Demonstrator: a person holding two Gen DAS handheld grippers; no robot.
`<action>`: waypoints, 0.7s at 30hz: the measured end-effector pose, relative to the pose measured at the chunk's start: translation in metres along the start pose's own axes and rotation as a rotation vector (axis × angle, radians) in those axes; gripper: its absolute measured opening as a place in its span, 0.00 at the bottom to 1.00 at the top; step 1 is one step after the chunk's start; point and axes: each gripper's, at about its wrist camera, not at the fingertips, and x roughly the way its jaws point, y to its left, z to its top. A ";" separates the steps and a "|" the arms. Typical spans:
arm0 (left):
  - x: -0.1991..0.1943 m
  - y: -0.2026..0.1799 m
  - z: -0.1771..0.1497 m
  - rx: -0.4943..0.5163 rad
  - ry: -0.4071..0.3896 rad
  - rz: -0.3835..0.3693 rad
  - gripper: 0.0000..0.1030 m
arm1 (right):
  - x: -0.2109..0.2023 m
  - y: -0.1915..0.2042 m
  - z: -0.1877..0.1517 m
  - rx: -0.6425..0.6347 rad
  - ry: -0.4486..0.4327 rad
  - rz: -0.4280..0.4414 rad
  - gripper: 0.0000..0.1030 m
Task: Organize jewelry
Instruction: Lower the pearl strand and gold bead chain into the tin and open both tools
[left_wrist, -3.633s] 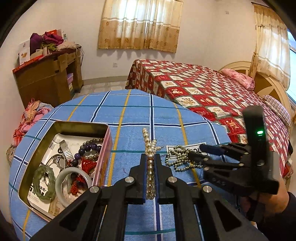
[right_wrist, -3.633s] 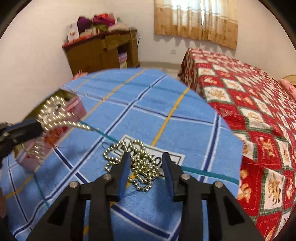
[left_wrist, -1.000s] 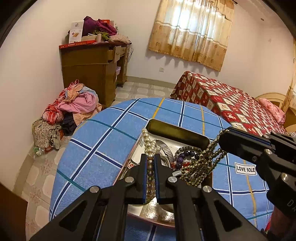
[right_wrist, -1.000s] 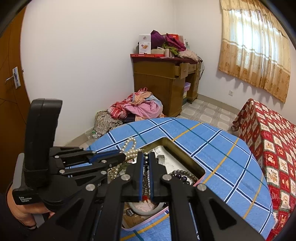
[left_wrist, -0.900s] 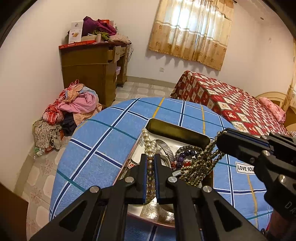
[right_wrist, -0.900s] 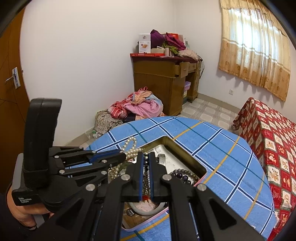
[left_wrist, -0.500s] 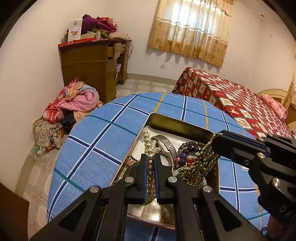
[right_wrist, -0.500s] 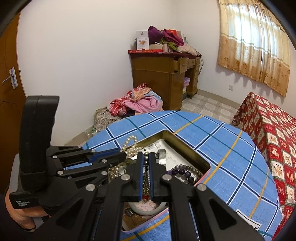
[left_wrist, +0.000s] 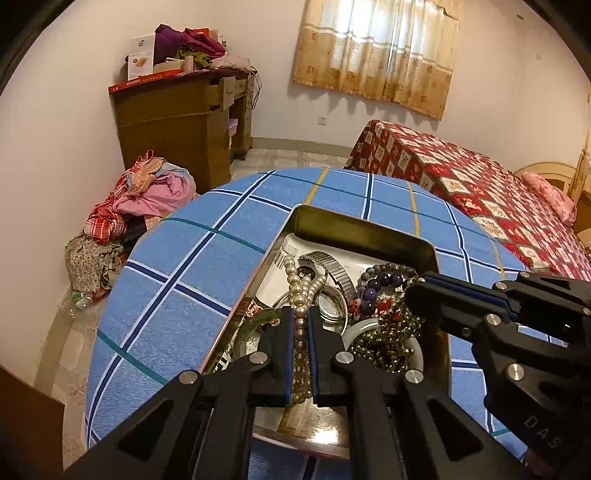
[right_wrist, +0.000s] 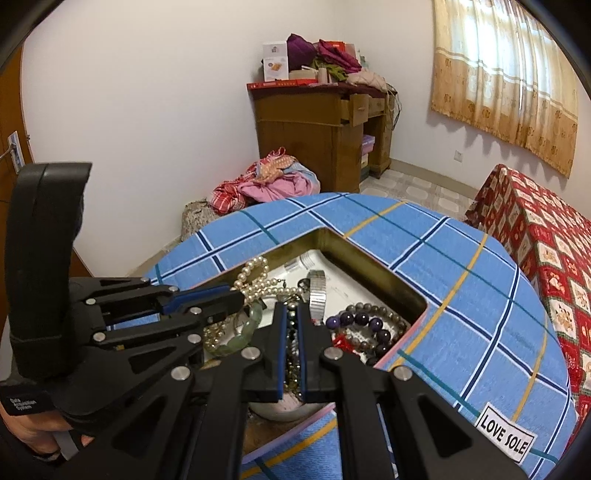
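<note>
My left gripper (left_wrist: 300, 325) is shut on a white pearl necklace (left_wrist: 298, 291) and holds it low over the open metal jewelry tin (left_wrist: 373, 229). My right gripper (right_wrist: 290, 325) is shut on a silver bead chain (left_wrist: 388, 339) that hangs into the tin beside the pearls. The tin (right_wrist: 369, 258) holds a purple bead bracelet (right_wrist: 365, 321), a metal watch band (right_wrist: 317, 291), a green jade bangle (right_wrist: 243, 332) and red beads. In the right wrist view the left gripper (right_wrist: 236, 299) comes in from the left with the pearls (right_wrist: 255, 277).
The tin sits on a round table with a blue checked cloth (left_wrist: 184, 266) bearing a "LOVE SOLE" label (right_wrist: 506, 435). A wooden desk (left_wrist: 177, 122), a pile of clothes (left_wrist: 147, 199) on the floor and a bed with a red quilt (left_wrist: 480, 177) surround the table.
Both grippers have sunk lower over the tin with their necklaces. The bead chain now rests among the jewelry in the tin. Both stay shut.
</note>
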 end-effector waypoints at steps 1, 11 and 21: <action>0.001 0.000 0.000 0.001 0.003 0.000 0.06 | 0.001 0.000 -0.001 0.001 0.004 -0.001 0.07; 0.007 0.002 -0.001 -0.001 0.018 0.003 0.06 | 0.010 -0.006 -0.006 0.010 0.020 -0.016 0.07; -0.015 0.005 0.003 -0.022 -0.038 0.007 0.36 | -0.010 -0.014 -0.006 0.034 -0.038 -0.059 0.42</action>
